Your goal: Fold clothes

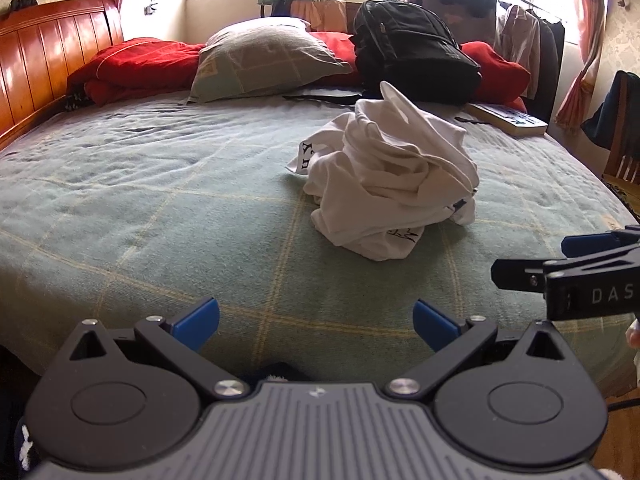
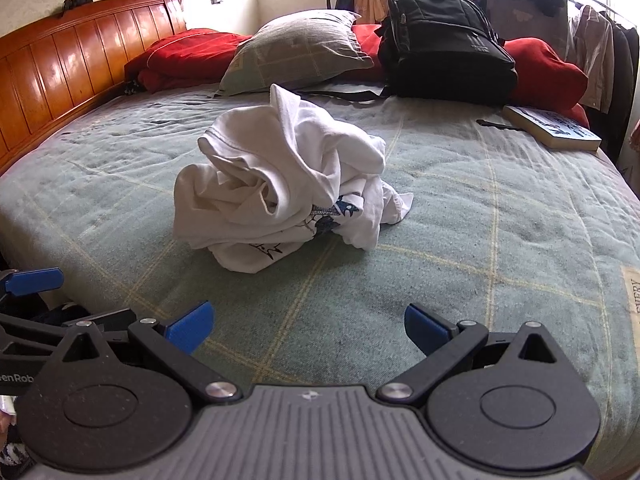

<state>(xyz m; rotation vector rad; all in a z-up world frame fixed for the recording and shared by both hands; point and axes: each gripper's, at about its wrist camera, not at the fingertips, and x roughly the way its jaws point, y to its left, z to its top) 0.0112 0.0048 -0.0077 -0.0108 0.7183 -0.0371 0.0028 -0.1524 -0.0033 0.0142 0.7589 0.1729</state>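
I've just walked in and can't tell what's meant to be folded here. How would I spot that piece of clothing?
Start at the bed with the green checked blanket. Near its middle, in front of the pillow and black backpack, sits a crumpled white T-shirt. It is the only white heap there, bunched up, with a bit of blue and black print showing.

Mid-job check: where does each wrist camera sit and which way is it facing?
Left wrist: behind the open left gripper at the bed's near edge, facing the crumpled white shirt; right gripper shows at right.
Right wrist: behind the open right gripper, same heading; left gripper's blue finger at left.
Shared: shirt, pillow, backpack, book.
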